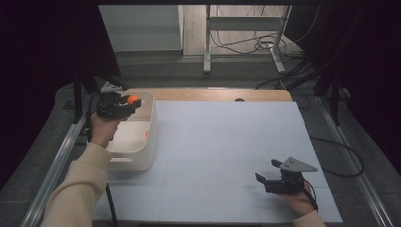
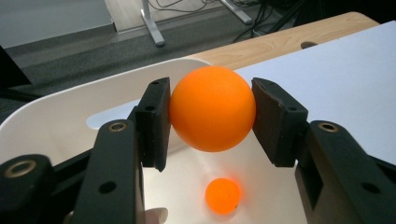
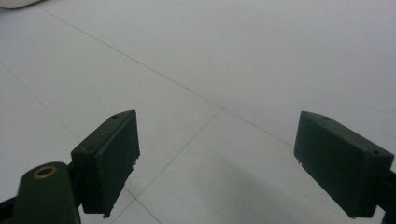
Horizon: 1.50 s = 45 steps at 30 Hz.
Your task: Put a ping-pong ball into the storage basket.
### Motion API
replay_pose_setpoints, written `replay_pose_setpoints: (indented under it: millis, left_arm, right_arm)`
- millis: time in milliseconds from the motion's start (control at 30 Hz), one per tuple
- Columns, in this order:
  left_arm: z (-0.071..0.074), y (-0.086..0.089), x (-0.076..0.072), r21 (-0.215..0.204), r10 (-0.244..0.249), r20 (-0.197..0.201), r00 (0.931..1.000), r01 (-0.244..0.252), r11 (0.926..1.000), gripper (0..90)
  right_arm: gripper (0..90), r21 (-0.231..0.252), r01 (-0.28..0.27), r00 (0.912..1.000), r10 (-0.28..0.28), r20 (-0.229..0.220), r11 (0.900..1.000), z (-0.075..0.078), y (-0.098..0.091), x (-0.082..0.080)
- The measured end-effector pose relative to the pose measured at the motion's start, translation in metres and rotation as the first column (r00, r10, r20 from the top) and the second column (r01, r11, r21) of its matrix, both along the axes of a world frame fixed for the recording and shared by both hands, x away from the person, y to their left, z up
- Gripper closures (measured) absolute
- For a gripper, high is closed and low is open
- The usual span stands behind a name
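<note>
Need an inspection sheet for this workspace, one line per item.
Surface: white sheet on a wood table, bare.
Job's things: orange ball held above a white bin; second ball on the bin floor.
Clutter: nothing seen.
Grippers: left hand-held gripper shut on the ball; right hand-held gripper open, low over the sheet.
Cables: loose cables on the floor.
Surroundings: metal frame legs, dark curtains.

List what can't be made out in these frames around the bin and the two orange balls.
- High view: the white bin floor is partly hidden by the left hand-held gripper and hand; the ball lying inside can't be seen there.
- Left gripper view: the held orange ball and the jaws cover much of the bin; the loose orange ball shows, any others cannot be told.
- Right gripper view: the right hand-held gripper faces bare table; the bin is cut off at the top edge.
</note>
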State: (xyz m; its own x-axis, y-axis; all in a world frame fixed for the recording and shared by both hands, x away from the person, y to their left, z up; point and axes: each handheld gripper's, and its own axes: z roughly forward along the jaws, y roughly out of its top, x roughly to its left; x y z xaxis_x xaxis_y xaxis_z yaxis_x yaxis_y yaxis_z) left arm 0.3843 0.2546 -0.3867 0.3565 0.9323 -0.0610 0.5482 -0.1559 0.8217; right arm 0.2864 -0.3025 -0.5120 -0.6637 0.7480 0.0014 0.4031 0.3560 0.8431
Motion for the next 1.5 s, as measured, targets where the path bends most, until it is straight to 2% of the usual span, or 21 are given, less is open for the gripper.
replay_pose_setpoints:
  millis: [533,1000,1500]
  left_arm:
    - [-0.015,0.001,0.011,0.046,0.017,-0.081,0.9965,-0.014,0.9989,50.3]
    - [-0.030,0.002,0.019,0.100,0.026,-0.162,0.9864,-0.010,0.9950,50.2]
    - [-0.036,0.000,0.022,0.116,0.023,-0.202,0.9791,0.001,0.9932,50.1]
  right_arm:
    - [14.6,0.000,-0.002,1.0000,0.002,0.000,1.0000,0.000,0.000,0.000]
    - [14.6,-0.001,-0.003,1.0000,0.003,0.000,1.0000,0.000,0.000,0.000]
    - [14.6,-0.002,-0.004,1.0000,0.004,0.000,1.0000,0.000,0.000,0.000]
